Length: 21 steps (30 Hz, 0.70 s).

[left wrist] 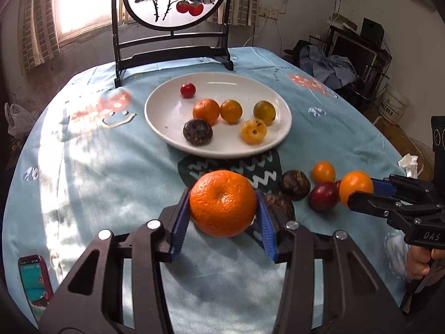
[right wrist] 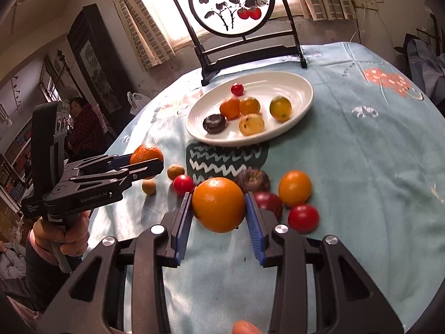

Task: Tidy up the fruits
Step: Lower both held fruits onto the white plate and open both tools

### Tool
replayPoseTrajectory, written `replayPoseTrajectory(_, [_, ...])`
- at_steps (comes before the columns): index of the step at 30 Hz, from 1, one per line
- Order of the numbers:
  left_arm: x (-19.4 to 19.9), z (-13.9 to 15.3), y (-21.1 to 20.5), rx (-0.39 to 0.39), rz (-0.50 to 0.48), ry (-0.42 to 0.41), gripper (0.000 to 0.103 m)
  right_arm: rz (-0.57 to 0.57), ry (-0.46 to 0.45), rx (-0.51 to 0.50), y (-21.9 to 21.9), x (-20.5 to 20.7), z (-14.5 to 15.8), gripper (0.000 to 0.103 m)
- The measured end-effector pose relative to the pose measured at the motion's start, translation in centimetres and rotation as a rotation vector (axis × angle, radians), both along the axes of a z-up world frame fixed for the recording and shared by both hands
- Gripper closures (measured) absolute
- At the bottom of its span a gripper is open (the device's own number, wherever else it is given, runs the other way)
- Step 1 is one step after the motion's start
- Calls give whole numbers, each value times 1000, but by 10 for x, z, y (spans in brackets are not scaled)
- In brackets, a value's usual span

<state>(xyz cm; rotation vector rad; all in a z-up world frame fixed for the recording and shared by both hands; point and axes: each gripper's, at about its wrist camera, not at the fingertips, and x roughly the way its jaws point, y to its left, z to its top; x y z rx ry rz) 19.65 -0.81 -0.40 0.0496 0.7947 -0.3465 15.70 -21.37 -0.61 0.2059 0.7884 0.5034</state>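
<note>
My left gripper [left wrist: 223,204] is shut on a rough-skinned mandarin [left wrist: 222,202] and holds it above the cloth, short of the white plate [left wrist: 167,136]. It also shows in the right wrist view [right wrist: 148,164], with the mandarin [right wrist: 144,151]. My right gripper [right wrist: 219,207] is shut on a smooth orange fruit [right wrist: 218,204]; it shows in the left wrist view [left wrist: 358,193] too. The plate [right wrist: 300,83] holds several small fruits, among them a red tomato [left wrist: 188,90] and a dark round one [left wrist: 197,132].
Loose fruits lie on the blue tablecloth [left wrist: 111,172]: a yellow one [left wrist: 323,171], a dark red one [left wrist: 324,196], brown ones [left wrist: 294,185], red tomatoes [right wrist: 303,218]. A framed round screen [left wrist: 172,14] stands behind the plate. A phone [left wrist: 34,284] lies front left.
</note>
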Motion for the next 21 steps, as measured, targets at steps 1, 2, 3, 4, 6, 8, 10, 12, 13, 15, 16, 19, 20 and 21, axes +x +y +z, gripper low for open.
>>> replayPoseTrajectory(1, [7, 5, -2, -7, 5, -11, 57, -4, -17, -5, 2, 8, 5, 65])
replayPoseTrajectory(2, [16, 10, -5, -12, 13, -23, 57, -8, -34, -12, 3, 16, 10, 65])
replayPoseTrajectory(3, [26, 14, -7, -10, 26, -33, 57, -13, -53, -23, 7, 26, 15, 65])
replayPoseTrajectory(4, [36, 17, -10, -5, 40, -40, 57, -18, -69, -40, 10, 36, 18, 65])
replayPoseTrajectory(6, [58, 20, -13, 2, 69, -38, 57, -28, -84, -70, 17, 60, 22, 65])
replayPoseTrajectory(8, [82, 19, -15, 12, 83, -22, 57, -32, -82, -84, 23, 84, 22, 65])
replayPoseTrajectory(10, [102, 14, -14, 37, 108, -4, 57, -36, -69, -103, 29, 106, 20, 65])
replayPoseTrajectory(12, [118, 8, -10, 41, 132, 19, 57, -39, -52, -126, 34, 124, 14, 65])
replayPoseTrajectory(13, [125, 4, -8, 41, 142, 32, 57, -38, -42, -132, 36, 132, 11, 65])
replayPoseTrajectory(15, [137, -3, -6, 52, 155, 52, 57, -37, -25, -141, 37, 145, 5, 65])
replayPoseTrajectory(16, [141, -7, -5, 57, 160, 60, 57, -35, -17, -143, 38, 150, 3, 65])
replayPoseTrajectory(19, [151, -14, -2, 56, 167, 82, 57, -27, -4, -149, 39, 160, -3, 65])
replayPoseTrajectory(20, [153, -16, -3, 58, 170, 85, 57, -23, -5, -153, 40, 161, -3, 65])
replayPoseTrajectory(21, [154, -16, -3, 62, 175, 86, 56, -19, -8, -159, 41, 162, -4, 60])
